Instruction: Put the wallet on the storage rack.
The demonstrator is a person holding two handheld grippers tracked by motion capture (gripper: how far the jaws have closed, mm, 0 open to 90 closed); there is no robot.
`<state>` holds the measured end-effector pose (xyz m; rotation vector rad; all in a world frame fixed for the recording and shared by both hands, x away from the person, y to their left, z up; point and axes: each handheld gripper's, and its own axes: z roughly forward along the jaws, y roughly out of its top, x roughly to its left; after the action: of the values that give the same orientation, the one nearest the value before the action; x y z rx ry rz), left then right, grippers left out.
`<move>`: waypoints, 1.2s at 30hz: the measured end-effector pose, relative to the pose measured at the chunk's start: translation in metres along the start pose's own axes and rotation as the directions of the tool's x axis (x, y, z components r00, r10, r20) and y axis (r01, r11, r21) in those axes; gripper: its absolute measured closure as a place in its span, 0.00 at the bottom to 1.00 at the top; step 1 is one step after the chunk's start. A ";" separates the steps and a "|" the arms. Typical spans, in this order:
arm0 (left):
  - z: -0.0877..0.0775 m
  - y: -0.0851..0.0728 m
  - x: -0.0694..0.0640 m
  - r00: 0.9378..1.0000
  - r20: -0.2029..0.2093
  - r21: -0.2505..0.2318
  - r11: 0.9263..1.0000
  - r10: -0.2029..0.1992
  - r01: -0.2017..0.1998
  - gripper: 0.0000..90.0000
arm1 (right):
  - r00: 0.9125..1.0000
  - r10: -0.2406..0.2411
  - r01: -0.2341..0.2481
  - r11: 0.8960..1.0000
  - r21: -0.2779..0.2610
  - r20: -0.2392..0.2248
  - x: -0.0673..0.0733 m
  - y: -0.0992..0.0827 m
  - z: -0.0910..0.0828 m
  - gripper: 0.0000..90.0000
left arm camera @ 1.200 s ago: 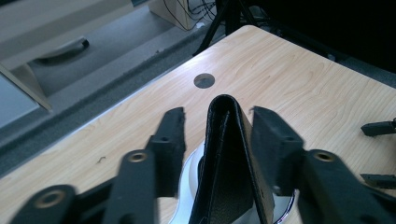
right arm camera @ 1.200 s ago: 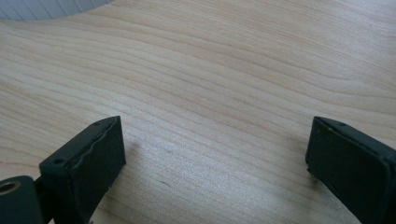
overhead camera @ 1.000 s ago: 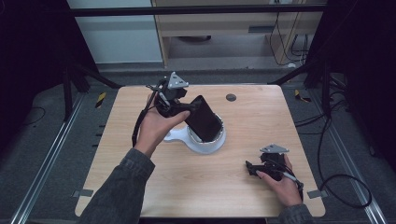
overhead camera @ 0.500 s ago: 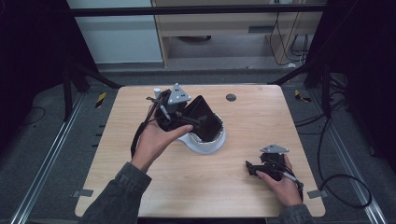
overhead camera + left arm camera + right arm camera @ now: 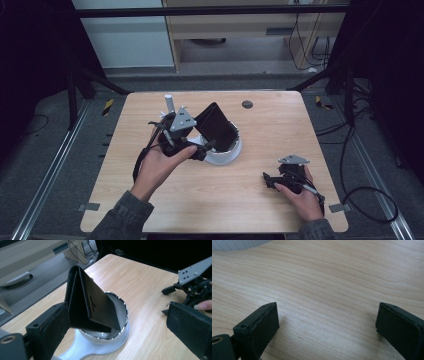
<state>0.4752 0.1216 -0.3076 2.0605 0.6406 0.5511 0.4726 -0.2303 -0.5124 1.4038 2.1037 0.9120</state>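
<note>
In the high view, a black folded leather wallet [image 5: 216,126] is seen standing tilted in a white round bowl with a shiny rim [image 5: 225,152], set near the middle of the pale wooden table [image 5: 260,200]. The left hand [image 5: 157,165] is extended from the near edge towards the bowl, and the left gripper [image 5: 204,150] is held just beside the bowl's near-left side, its grey three-cornered plate uppermost. The right hand [image 5: 300,192] is laid on the table well apart from the bowl, towards the near-right corner, with the right gripper [image 5: 266,180] pointed back towards the bowl.

In the left gripper view, the jaws are seen spread wide. The wallet is leaned in the bowl [image 5: 120,327] with its fold uppermost; its lower left edge lies just beside one jaw, though contact cannot be told for certain. The wallet [image 5: 87,302] is not clamped. The right gripper [image 5: 175,290] is seen beyond the bowl.

In the right gripper view, the jaws are likewise held wide apart, low over bare table [image 5: 324,290], with nothing between them.
</note>
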 end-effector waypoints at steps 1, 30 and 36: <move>-0.001 -0.003 0.000 1.000 0.000 0.002 1.000 0.001 -0.001 0.05 | 1.000 0.000 0.000 1.000 0.000 0.000 0.000 0.000 0.000 0.05; 0.004 -0.128 0.010 0.993 -0.027 0.106 0.987 -0.115 0.117 0.05 | 1.000 0.008 -0.008 1.000 0.001 -0.001 0.001 0.000 0.000 0.05; 0.006 -0.158 0.030 0.980 -0.062 0.131 0.972 -0.191 0.197 0.05 | 1.000 0.007 -0.007 1.000 0.001 0.000 0.000 0.000 0.000 0.05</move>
<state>0.4649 0.2122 -0.4406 2.0861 0.9200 0.4556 0.4721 -0.2299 -0.5122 1.4120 2.1008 0.9135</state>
